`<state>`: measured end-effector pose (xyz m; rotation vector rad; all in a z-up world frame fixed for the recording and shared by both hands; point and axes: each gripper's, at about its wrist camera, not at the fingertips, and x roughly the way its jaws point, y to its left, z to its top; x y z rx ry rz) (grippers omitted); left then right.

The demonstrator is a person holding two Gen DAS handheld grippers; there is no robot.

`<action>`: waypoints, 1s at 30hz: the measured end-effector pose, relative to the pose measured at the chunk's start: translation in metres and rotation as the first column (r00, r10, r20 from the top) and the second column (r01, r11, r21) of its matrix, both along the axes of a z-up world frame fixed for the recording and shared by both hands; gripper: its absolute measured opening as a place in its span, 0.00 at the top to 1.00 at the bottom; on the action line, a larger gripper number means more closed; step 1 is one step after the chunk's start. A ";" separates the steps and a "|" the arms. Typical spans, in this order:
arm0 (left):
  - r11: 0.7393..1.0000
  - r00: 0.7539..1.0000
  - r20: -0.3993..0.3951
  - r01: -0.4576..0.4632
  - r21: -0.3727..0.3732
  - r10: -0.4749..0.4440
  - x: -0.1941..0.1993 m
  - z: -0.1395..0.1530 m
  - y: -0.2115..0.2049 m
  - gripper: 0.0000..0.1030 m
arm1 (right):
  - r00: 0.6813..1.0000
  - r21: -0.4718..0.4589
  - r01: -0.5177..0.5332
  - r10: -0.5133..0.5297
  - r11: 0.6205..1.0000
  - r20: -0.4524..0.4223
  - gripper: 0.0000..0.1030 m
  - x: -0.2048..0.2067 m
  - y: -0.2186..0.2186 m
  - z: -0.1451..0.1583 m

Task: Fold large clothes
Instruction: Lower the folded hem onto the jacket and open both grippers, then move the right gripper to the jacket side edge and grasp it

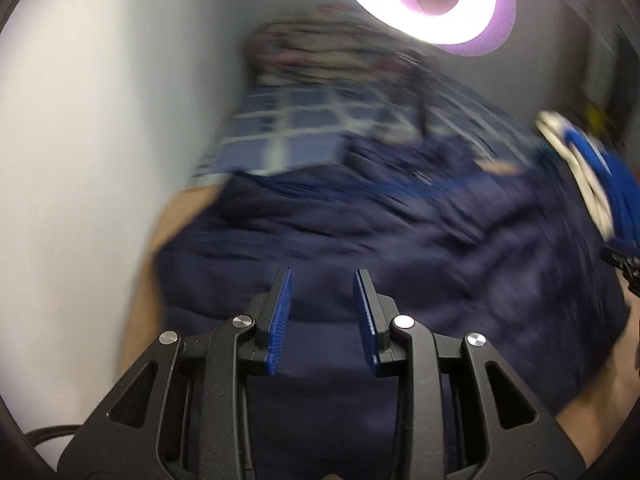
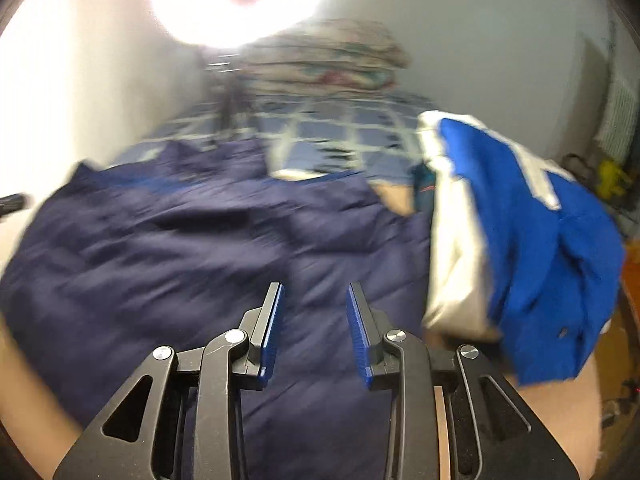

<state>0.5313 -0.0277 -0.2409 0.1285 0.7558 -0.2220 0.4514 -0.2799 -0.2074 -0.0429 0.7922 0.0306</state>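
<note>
A large navy garment lies spread and rumpled over the near part of a bed; the right wrist view shows the navy garment too. My left gripper hovers over its near edge, jaws apart with nothing between them. Over the same cloth my right gripper stands open, its blue pads empty. A bright blue and white garment lies heaped at the right of the navy one, and the left wrist view catches this heap at its right edge. Both views are blurred.
A blue checked bedsheet covers the bed behind the clothes, with a folded patterned quilt at the far end. A ring light glares above. A pale wall runs along the left. Tan surface shows at the near right.
</note>
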 end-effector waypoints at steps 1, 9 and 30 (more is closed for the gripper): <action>1.000 1.000 0.002 0.017 0.020 -0.017 0.001 -0.003 -0.013 0.70 | 1.000 0.003 -0.016 0.016 1.000 -0.007 0.68 -0.005 0.007 -0.004; 0.985 0.995 -0.069 -0.066 0.157 0.077 0.052 -0.072 -0.053 0.69 | 0.993 0.026 -0.007 0.010 1.000 -0.119 0.67 -0.004 0.021 -0.057; 0.988 0.984 -0.090 0.156 0.009 -0.154 -0.030 -0.058 -0.127 0.69 | 0.907 0.608 0.412 -0.370 0.679 -0.201 0.20 -0.116 -0.108 -0.070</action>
